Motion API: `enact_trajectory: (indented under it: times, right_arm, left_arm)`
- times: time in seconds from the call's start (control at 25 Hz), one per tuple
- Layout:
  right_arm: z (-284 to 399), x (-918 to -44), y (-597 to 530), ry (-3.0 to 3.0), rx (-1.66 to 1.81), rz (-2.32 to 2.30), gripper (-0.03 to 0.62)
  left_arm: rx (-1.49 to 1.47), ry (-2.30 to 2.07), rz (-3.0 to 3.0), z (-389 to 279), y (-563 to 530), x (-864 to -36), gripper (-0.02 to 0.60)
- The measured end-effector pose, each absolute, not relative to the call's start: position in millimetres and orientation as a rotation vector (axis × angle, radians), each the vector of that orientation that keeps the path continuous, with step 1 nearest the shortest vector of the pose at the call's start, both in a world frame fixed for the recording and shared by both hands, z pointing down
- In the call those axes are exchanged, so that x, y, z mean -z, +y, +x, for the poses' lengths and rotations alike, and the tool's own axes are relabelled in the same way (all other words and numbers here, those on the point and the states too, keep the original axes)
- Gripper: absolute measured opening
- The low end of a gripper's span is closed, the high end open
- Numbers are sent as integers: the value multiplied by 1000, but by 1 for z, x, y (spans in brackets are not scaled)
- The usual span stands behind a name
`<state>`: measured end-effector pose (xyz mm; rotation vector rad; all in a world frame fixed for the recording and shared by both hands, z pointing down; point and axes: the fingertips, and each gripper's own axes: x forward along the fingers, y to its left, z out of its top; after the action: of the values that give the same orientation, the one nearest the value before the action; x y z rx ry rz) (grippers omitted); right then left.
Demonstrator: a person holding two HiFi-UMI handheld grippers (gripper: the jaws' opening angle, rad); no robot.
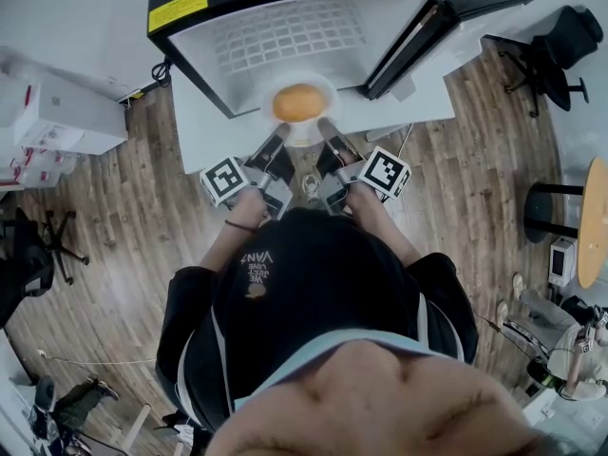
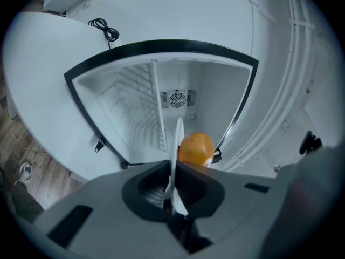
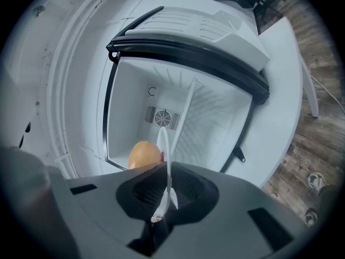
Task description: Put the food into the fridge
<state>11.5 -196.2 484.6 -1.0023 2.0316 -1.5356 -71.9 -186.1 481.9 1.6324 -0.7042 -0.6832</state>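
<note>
Pinching one white plate [image 1: 325,87] by its near rim, the left gripper [image 1: 282,135] and the right gripper [image 1: 326,127] each have their jaws pressed almost together on the thin edge, one on the left side and one on the right; the plate carries a single round orange piece of food [image 1: 297,103], which sits at the open front of the fridge [image 1: 285,28], above the white table [image 1: 423,103].

By count: two grippers, one plate, one piece of food, one fridge with one door [image 1: 446,19] swung to the right.

The head view alone shows both grippers together and the plate's round face; in the left gripper view the plate [image 2: 178,136] appears edge-on, rising out of the left gripper [image 2: 173,190], with the food [image 2: 195,149] to its right, a round fan grille [image 2: 178,99] on the far wall and a black cable [image 2: 104,28] on the table; the right gripper view mirrors this, the plate [image 3: 164,144] standing up from the right gripper [image 3: 163,198] and the food [image 3: 144,155] on its left.
</note>
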Motion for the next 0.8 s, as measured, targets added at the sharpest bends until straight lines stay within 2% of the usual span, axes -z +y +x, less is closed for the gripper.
enact_trajectory:
  times: [0.8]
  right_arm:
    - [-2,-479,-246,2053,1565,-886,23]
  left_arm:
    - [713,-753,1629,-80,-231,-482,32]
